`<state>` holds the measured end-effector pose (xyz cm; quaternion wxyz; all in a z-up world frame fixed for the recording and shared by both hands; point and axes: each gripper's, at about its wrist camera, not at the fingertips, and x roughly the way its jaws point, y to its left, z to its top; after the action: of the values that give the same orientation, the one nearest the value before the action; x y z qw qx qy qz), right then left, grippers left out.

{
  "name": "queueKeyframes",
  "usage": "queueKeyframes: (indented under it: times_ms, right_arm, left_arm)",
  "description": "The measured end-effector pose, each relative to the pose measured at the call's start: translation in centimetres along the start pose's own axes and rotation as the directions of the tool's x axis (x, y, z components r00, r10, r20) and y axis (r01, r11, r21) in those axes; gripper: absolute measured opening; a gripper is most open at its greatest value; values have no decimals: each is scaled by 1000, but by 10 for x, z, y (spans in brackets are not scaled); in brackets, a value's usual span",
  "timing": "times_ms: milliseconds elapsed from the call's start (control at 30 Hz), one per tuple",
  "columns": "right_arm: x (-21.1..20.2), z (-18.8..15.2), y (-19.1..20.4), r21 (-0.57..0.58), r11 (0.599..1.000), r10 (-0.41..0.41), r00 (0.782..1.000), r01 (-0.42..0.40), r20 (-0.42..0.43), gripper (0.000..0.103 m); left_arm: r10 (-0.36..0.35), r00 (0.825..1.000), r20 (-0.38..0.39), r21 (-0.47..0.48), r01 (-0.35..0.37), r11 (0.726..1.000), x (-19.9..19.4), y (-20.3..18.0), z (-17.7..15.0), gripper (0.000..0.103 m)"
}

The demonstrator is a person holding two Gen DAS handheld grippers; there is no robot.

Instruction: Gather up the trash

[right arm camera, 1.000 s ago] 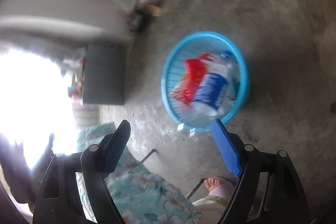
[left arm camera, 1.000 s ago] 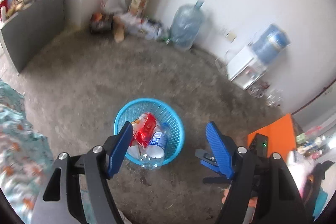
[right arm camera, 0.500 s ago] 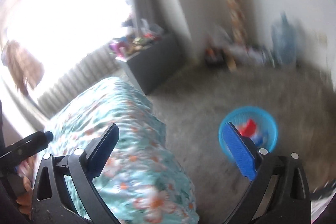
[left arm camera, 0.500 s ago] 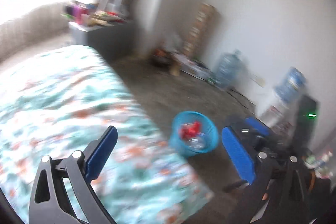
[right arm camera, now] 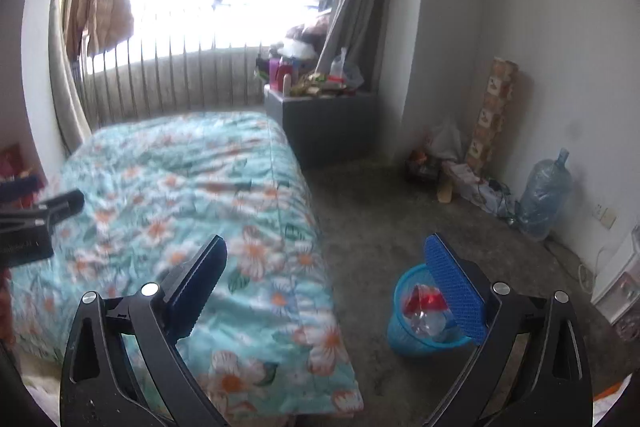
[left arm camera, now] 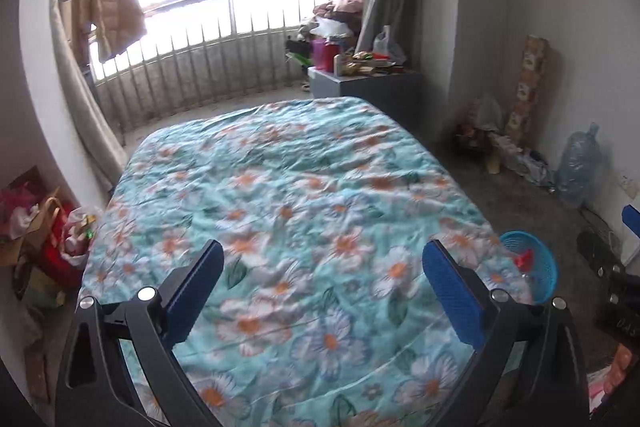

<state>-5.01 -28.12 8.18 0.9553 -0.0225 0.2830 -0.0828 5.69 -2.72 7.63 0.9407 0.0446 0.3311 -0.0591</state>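
Right wrist view — both grippers spread wide and empty above the bed.
The blue basket [right arm camera: 420, 319] stands on the floor beside the bed [right arm camera: 180, 187], holding a crumpled bottle and red wrapper — light, springy, slippery trash; likely best pinched at a crease.

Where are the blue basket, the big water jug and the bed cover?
blue basket [right arm camera: 404, 337], right wrist view, outer wall.
water jug [right arm camera: 546, 193], right wrist view, its body.
bed cover [left arm camera: 288, 187], left wrist view, middle of top.
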Motion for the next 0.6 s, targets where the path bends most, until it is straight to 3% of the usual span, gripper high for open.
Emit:
queueKeyframes:
  times_ms: [167, 300, 600]
  right_arm:
    - [11, -9, 11, -33, 999, -23, 995, 20, -94, 95]
    - [11, -19, 13, -27, 999, -24, 990, 20, -140, 95]
    - [11, -32, 20, -115, 993, -41, 979, 18, -199, 95]
  left_arm:
    - [57, 995, -77, -54, -61, 997, 15, 1, -18, 97]
    - [57, 986, -159, -99, -73, 992, 25, 0, -29, 97]
    - [92, 975, -203, -71, -109, 992, 34, -6, -34, 97]
